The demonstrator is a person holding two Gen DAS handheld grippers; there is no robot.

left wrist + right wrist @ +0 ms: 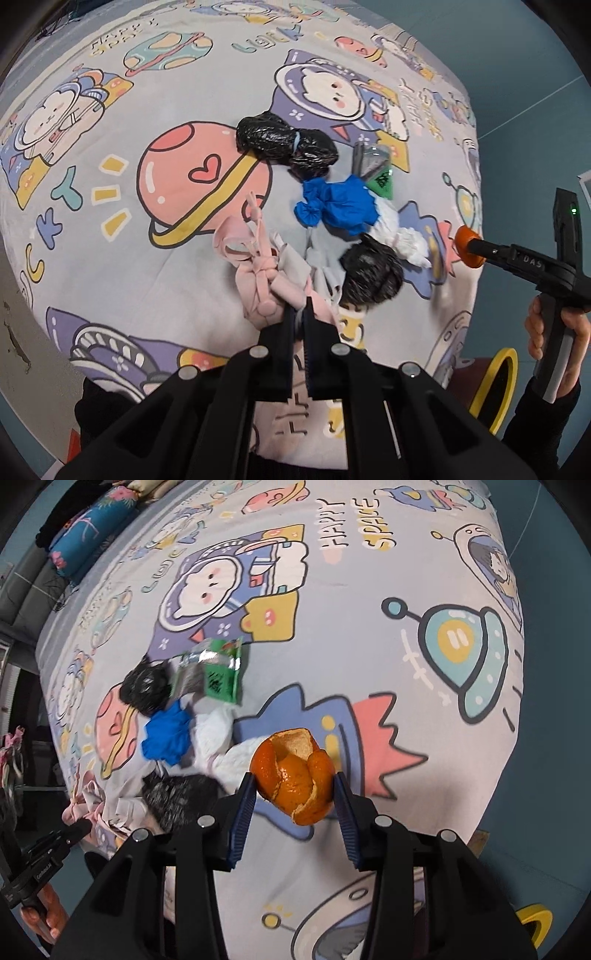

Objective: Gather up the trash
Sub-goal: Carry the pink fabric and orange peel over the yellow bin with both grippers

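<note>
My left gripper (301,310) is shut on a pink knotted plastic bag (258,273), lifted off the bed. My right gripper (293,782) is shut on an orange peel (293,777), held above the cartoon bedsheet (369,609); from the left wrist it shows as the orange peel (468,246) at the right gripper's tip. On the sheet lie a black bag bundle (284,142), a blue crumpled bag (338,205), white tissue (400,236), a green and silver wrapper (375,168) and another black bag (371,275). The same pile shows in the right wrist view: blue bag (166,734), wrapper (210,672).
The bed's edge drops to a blue floor (524,92) on the right. A yellow-rimmed bin (496,387) stands by the bed's corner near a person's hand (570,332). Folded bedding and a blue patterned pillow (92,520) lie at the far end.
</note>
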